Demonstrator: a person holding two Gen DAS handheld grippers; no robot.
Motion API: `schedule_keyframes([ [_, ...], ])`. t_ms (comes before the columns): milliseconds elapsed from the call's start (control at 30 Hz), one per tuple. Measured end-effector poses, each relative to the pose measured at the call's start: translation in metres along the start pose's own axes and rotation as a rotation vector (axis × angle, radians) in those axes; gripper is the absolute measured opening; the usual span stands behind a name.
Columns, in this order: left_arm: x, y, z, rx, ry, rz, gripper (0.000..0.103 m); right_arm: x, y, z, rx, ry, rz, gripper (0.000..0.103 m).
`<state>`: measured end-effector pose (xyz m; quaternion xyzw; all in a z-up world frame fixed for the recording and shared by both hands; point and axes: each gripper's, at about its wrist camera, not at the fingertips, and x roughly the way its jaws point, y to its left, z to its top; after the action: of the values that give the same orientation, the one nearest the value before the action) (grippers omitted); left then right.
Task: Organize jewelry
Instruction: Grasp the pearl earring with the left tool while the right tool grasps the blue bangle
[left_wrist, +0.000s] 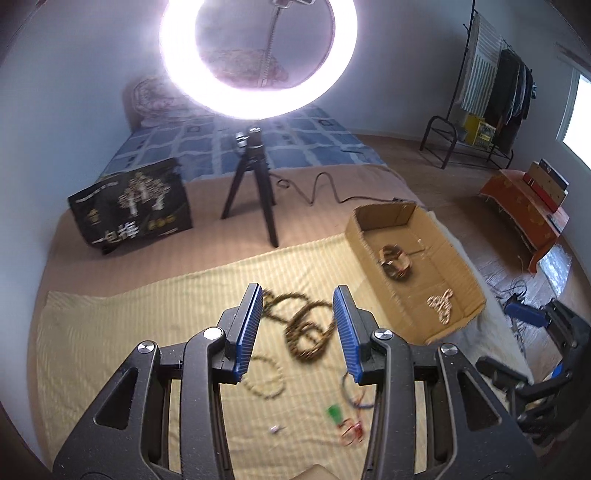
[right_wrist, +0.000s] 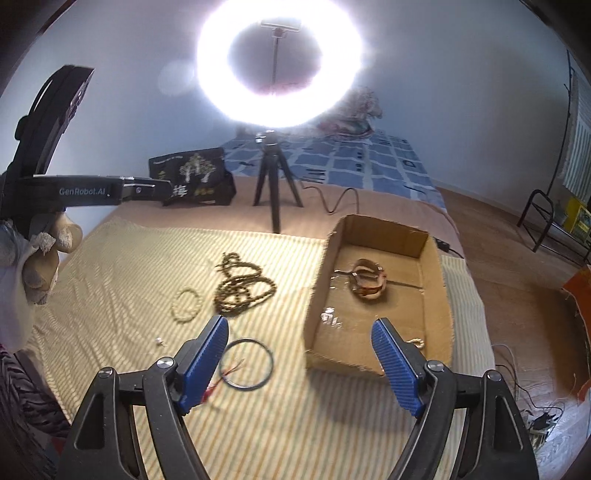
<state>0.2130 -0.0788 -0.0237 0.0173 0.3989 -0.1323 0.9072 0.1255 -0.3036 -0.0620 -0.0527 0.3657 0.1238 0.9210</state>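
A long brown bead necklace (left_wrist: 303, 328) (right_wrist: 242, 286) lies tangled on the striped yellow cloth (left_wrist: 110, 332). My left gripper (left_wrist: 299, 299) is open and empty, hovering just above it. A small bead bracelet (left_wrist: 264, 380) (right_wrist: 186, 304), a thin dark hoop (right_wrist: 245, 363) and red and green small pieces (left_wrist: 343, 421) lie nearby. The cardboard box (left_wrist: 402, 216) (right_wrist: 373, 229) holds a brown bangle bundle (left_wrist: 395, 262) (right_wrist: 367, 282) and a pale chain (left_wrist: 441, 304). My right gripper (right_wrist: 301, 330) is open and empty, above the box's left front corner.
A ring light on a black tripod (left_wrist: 255, 184) (right_wrist: 271, 184) stands behind the cloth, its cable trailing right. A black printed bag (left_wrist: 131, 206) (right_wrist: 195, 177) sits at the back left. The bed edge drops to the floor on the right.
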Motion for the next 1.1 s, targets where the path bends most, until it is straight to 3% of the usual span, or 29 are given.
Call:
schedule_keyframes([
  [300, -0.006, 0.037, -0.032, -0.047, 0.054, -0.002, 0.040, 0.010, 0.021, -0.011, 0.031, 0.049, 0.063, 0.082],
  [467, -0.001, 0.048, -0.052, -0.067, 0.095, -0.020, 0.040, 0.030, 0.024, -0.025, 0.102, 0.123, 0.102, 0.086],
  [933, 0.052, 0.049, -0.112, -0.105, 0.322, -0.113, 0.040, 0.093, 0.024, -0.049, 0.264, 0.329, 0.157, 0.089],
  [1100, 0.064, 0.049, -0.122, -0.115, 0.367, -0.127, 0.040, 0.113, 0.025, -0.049, 0.308, 0.381, 0.157, 0.092],
])
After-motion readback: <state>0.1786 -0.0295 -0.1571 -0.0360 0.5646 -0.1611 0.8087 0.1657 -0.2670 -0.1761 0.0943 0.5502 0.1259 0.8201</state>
